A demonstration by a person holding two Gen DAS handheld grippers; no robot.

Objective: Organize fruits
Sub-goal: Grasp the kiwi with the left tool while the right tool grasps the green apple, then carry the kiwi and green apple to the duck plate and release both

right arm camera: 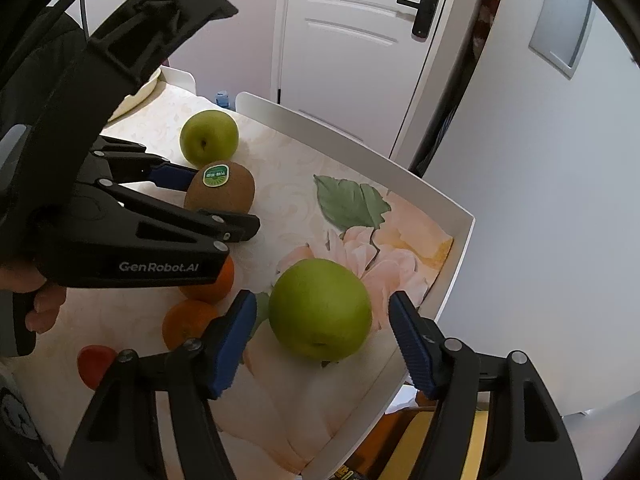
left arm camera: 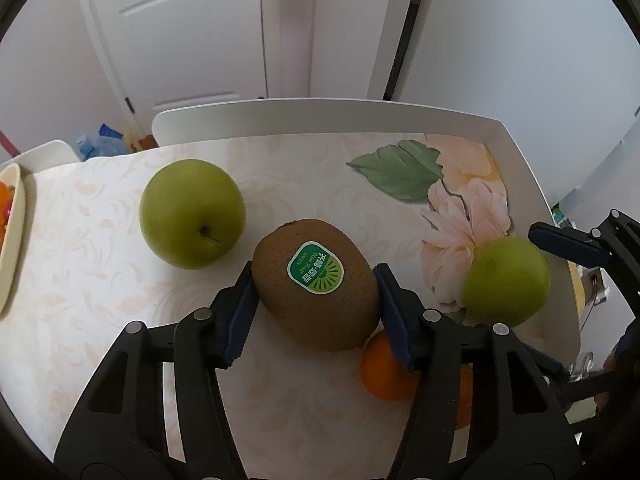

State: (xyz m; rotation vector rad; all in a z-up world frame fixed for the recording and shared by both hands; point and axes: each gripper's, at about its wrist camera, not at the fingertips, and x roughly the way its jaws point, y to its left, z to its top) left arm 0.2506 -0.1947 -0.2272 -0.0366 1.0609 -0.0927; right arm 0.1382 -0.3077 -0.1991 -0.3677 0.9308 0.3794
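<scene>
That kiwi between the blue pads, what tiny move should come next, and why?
Probably a straight lift of the kiwi. The left gripper has its pads against both sides of the kiwi, which sits on the flowered tray close against an orange, so raising it straight up should avoid nudging that.

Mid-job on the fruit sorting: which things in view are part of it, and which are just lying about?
Job:
kiwi, pinched in left tongs
near green apple, between right tongs, not gripped
far green apple
two oranges
red fruit
dish

Lying about:
door handle
blue bottle
</scene>
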